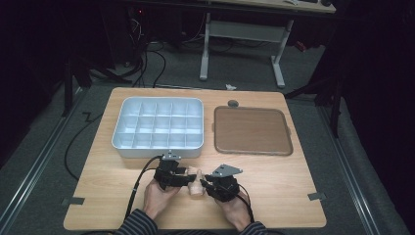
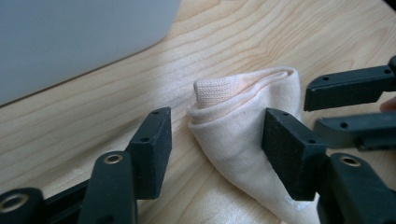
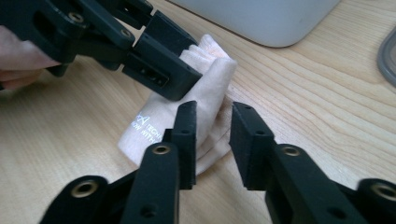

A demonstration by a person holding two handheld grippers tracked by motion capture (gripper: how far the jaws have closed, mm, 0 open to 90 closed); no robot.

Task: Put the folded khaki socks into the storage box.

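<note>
Near the front edge of the worktop (image 1: 274, 196) I see both tools meeting over a small folded sock (image 1: 195, 184), pale peach in colour. On the left side, my left tool (image 1: 190, 176) has its jaws spread, one on each side of the sock; in the left gripper view the pads (image 2: 154, 144) stand apart from the cloth and do not press it. The sock lies flat on the wood between the two tools. In the high view its long axis runs from the front edge toward the white compartment box (image 1: 159, 125), with the rolled end toward that box. On the right side, my right tool (image 1: 206, 183) has its jaws partly spread, and the sock's edge lies just beyond them; the jaws do not pinch it. Further right lies a brown tray (image 1: 252, 131), well apart.
</note>
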